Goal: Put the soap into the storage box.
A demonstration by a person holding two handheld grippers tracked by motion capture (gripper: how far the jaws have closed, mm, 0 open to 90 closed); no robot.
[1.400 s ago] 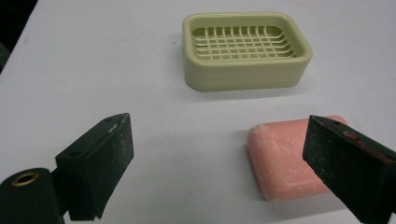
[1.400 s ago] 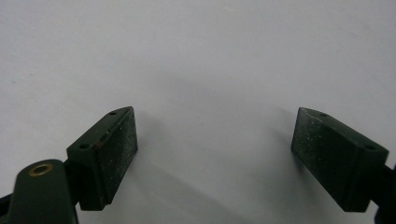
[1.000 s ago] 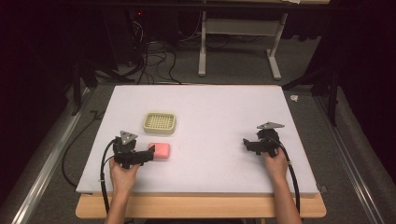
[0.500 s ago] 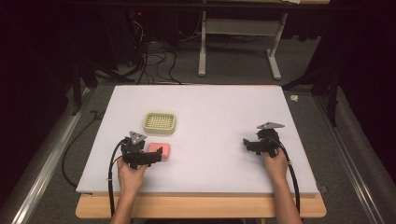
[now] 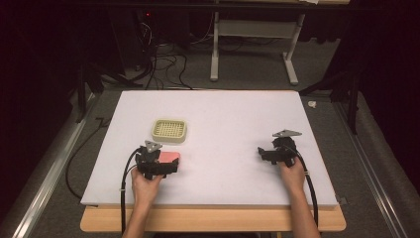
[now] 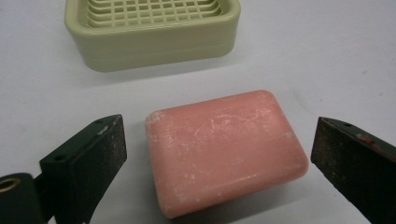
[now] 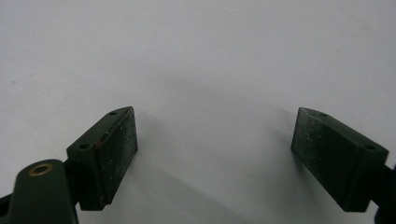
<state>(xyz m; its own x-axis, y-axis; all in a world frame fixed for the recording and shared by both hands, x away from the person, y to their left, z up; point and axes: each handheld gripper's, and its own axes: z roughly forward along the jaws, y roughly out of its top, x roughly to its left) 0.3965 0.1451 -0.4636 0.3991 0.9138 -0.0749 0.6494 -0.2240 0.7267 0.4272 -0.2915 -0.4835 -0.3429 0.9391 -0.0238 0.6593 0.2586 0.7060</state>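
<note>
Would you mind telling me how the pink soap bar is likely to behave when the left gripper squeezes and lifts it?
The soap bar looks solid, so probably stiff. Its rounded, smooth edges might slip between the jaws. Lying flat, it seems unlikely to roll.

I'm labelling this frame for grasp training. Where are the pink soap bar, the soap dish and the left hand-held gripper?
pink soap bar (image 6: pixel 224 151), left gripper view, middle of its top face.
soap dish (image 5: pixel 169 130), high view, middle of its grid.
left hand-held gripper (image 6: pixel 219 154), left gripper view, midway between its open jaws.
</note>
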